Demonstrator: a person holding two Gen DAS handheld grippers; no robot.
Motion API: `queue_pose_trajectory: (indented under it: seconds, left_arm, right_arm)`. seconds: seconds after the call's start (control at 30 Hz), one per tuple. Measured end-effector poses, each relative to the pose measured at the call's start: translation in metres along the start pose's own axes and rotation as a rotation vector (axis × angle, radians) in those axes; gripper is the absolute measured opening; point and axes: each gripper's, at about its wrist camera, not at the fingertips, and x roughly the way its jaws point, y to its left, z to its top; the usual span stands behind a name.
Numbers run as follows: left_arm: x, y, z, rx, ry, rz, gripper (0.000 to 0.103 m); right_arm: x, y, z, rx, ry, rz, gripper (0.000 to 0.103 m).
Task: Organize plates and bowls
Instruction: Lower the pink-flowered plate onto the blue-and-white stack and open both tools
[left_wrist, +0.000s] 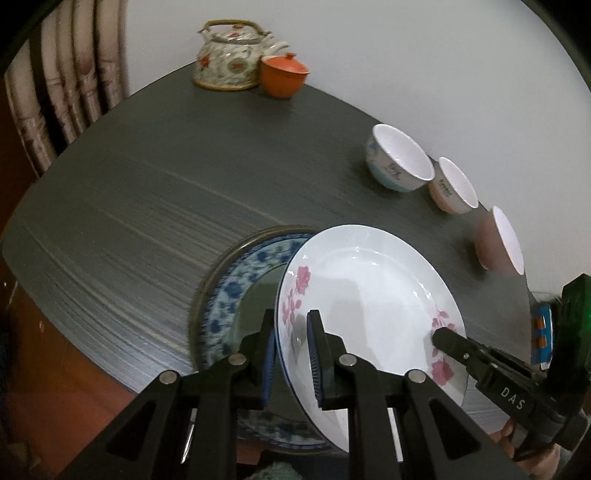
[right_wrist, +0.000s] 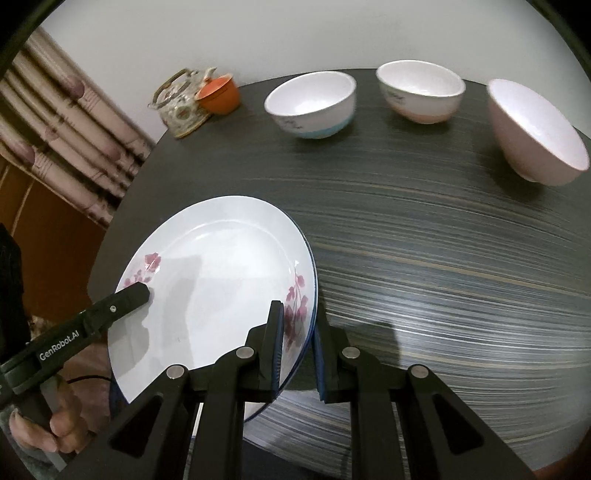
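Dark striped tabletop (right_wrist: 443, 266) against a plain wall carries three bowls (right_wrist: 312, 103) in a row. You hold the white rose-printed plate (left_wrist: 369, 295) by opposite rims: your left gripper (left_wrist: 291, 354) and right gripper (right_wrist: 297, 347) are both clamped nearly shut on it, tilted above the blue-patterned plate (left_wrist: 229, 295) lying on the table. It looks like glazed ceramic, so likely stiff, slick and breakable; grip the flat rim, as you do, and lower it level.
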Motion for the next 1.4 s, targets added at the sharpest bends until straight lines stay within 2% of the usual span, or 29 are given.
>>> queue_pose_trajectory:
  seconds: [0.5,0.9,1.07,1.17,1.4]
  left_arm:
    - [0.016,0.035,-0.005,-0.049,0.029,0.019,0.016]
    - [0.024,0.041,-0.003,-0.054,0.044,0.037,0.016]
    - [0.025,0.040,-0.003,-0.047,0.041,0.044,0.016]
    - [0.025,0.038,-0.004,-0.042,0.036,0.055,0.019]
    - [0.025,0.033,-0.004,-0.021,0.028,0.069,0.027]
  right_arm:
    - [0.043,0.032,-0.007,-0.044,0.081,-0.015,0.015]
    - [0.058,0.041,-0.008,-0.056,0.096,-0.026,0.015]
    - [0.058,0.043,-0.010,-0.053,0.094,-0.027,0.020]
    - [0.057,0.044,-0.011,-0.052,0.094,-0.017,0.025]
    - [0.056,0.045,-0.013,-0.050,0.090,-0.016,0.028]
